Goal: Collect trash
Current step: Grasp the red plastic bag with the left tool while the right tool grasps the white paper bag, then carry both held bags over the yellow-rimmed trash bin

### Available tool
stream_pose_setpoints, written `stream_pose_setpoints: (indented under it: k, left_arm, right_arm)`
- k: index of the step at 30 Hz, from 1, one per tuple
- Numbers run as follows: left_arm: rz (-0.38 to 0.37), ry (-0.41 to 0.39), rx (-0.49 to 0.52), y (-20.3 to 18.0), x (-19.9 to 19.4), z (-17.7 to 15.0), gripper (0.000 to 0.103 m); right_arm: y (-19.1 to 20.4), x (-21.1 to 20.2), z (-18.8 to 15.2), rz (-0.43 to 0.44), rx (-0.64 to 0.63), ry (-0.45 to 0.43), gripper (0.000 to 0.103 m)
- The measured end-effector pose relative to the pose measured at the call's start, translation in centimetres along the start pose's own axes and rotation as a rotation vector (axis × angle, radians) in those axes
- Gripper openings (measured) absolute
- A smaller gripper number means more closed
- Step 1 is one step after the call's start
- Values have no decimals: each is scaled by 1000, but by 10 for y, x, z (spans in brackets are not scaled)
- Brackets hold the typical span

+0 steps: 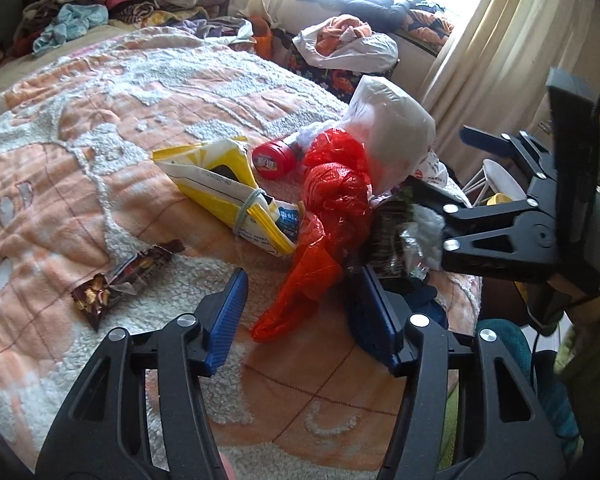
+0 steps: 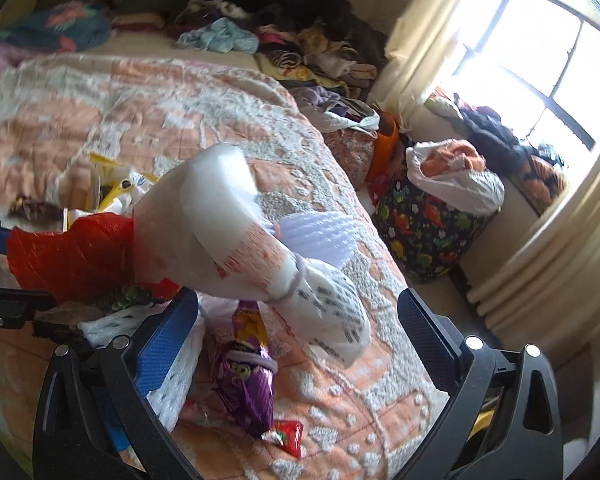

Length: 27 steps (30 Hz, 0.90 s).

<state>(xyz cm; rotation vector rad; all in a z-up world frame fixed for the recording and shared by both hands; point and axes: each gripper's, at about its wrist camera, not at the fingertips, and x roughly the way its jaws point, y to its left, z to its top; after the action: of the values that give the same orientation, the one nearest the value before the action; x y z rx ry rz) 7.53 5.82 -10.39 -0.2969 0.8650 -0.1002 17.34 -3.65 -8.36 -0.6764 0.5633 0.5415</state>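
On bed, trash is bunched at blanket edge; left claw (image 1: 300, 312) is held wide around red bag (image 1: 332, 200), right claw (image 2: 300, 332) wide, empty, over purple wrapper (image 2: 246, 372)

Bed's got this fuzzy orange-and-white blanket (image 1: 112, 92) spread over it. Huge heap of clothes (image 2: 300, 28) piled at the far end, with a light blue garment (image 2: 220, 38) on top. Over by the bright window (image 2: 540, 60) and cream curtain (image 1: 496, 52) there's a dinosaur-print bag (image 2: 424, 232), with a white bag of orange cloth (image 2: 456, 174) on it.
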Motion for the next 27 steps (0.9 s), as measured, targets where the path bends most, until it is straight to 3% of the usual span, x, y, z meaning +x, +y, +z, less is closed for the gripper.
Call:
stream_pose_setpoints:
  k: [3, 7, 11, 21, 27]
  left_arm:
    - [-17, 20, -10, 2, 6, 0, 39]
    - [-35, 29, -18, 4, 10, 1, 19]
    - [-57, 4, -15, 4, 4, 2, 7]
    - [-107, -131, 40, -13, -30, 17, 2]
    - [-129, -209, 69, -30, -48, 34, 2]
  right_arm:
    - [10, 6, 6, 3, -62, -15, 95]
    - [16, 13, 10, 57, -87, -7, 58]
    - [13, 6, 9, 81, -57, -52, 42]
    - [-55, -43, -13, 182, 361, -200, 31]
    - [-83, -71, -29, 219, 539, -275, 28]
